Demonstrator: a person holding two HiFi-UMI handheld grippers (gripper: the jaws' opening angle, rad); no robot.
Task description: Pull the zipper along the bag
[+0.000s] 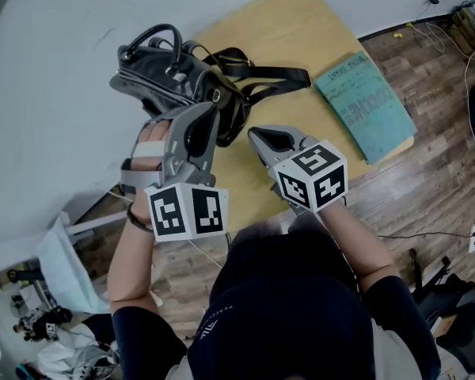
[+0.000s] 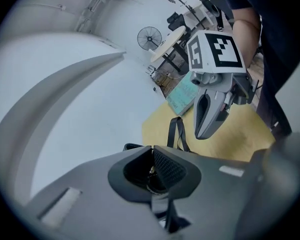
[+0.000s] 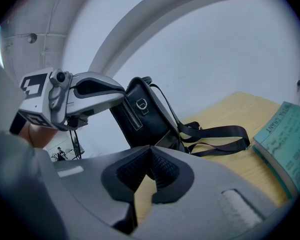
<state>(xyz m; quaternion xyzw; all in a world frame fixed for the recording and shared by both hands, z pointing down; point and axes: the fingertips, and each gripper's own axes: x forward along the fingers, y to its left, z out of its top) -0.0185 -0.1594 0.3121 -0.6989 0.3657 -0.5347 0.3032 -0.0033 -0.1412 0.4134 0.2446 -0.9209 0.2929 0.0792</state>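
Around: teal book (image 1: 364,105) on wooden table's (image 1: 301,38) right edge, well apart from the work | Subject: black bag (image 1: 174,74), glossy, straps (image 1: 269,75) trailing right, at table's left corner | left gripper (image 1: 211,101) clamped on its near end | right gripper (image 1: 253,133) pinched together, empty, just beside.

The left gripper (image 1: 208,109) and right gripper (image 1: 255,135) are grey plastic, each bearing a white cube (image 1: 186,210) with black square markers. The person wears a dark short-sleeved shirt (image 1: 301,307) and, it seems, a dark wristband (image 1: 139,221) at lower left.
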